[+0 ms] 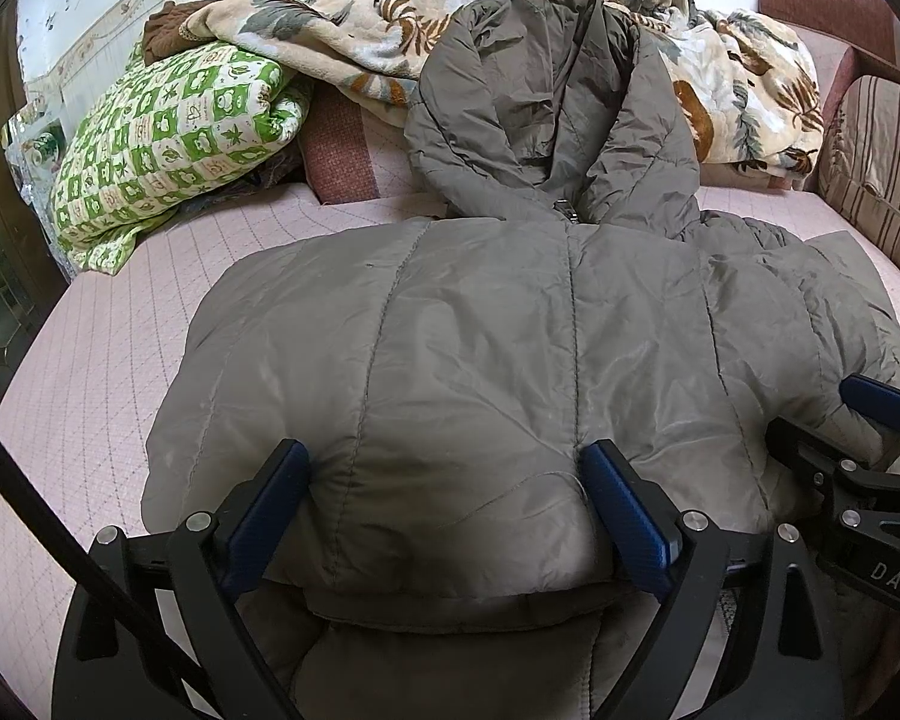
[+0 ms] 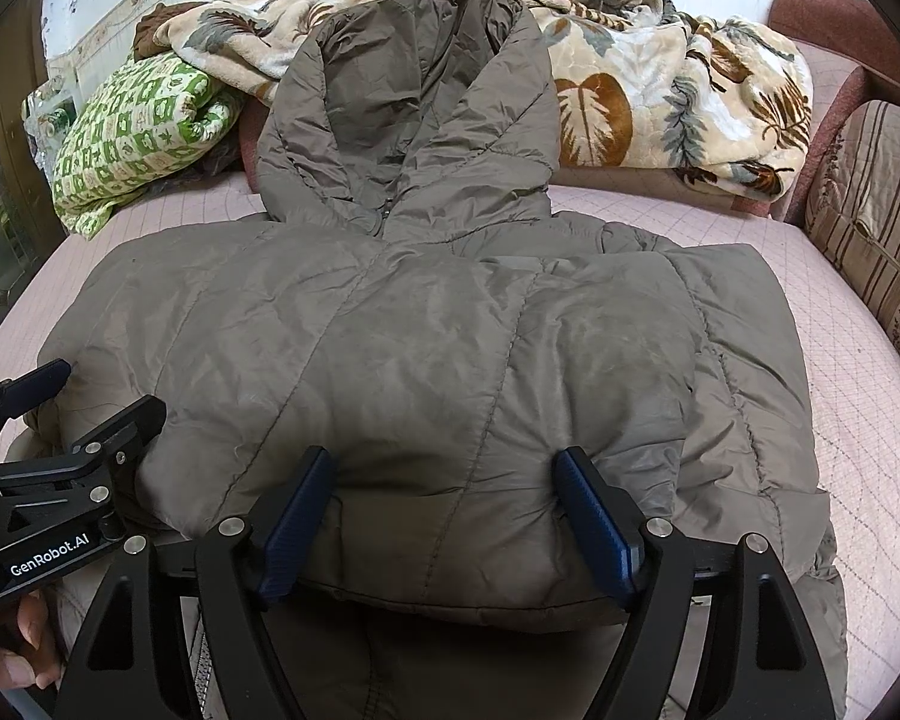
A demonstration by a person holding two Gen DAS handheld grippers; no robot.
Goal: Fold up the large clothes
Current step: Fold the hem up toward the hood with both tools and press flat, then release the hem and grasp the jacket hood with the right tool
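1. At the near edge of the bed, the left gripper (image 1: pixel 447 474) stands with its blue pads spread wide, a puffed fold of the grey-brown padded jacket (image 1: pixel 510 360) bulging up between them.
2. Both its pads press into the sides of that fold, so it is clamped on the jacket rather than loose.
3. The right gripper (image 2: pixel 444 480) is beside it in the same pose, its blue-padded fingers (image 2: pixel 594 525) dented into another stretch of the same folded edge, gripping it.
4. Each gripper shows at the edge of the other's view; a hand (image 2: pixel 18 642) is partly seen below the left tool in the right wrist view.
5. The jacket lies on the pink quilted bed cover (image 1: pixel 120 372), its lower part doubled back over the body so the fold faces the grippers.
6. Its hood (image 2: pixel 414 102) lies spread open at the far end, leaning against the bedding behind, the zip pull at its base.
7. Behind the hood is a heaped leaf-print blanket (image 2: pixel 660 84).
8. To the left lies a green-and-white patterned quilt (image 1: pixel 168 144).
9. On the right a striped cushion (image 2: pixel 870 192) stands along the bed's side.
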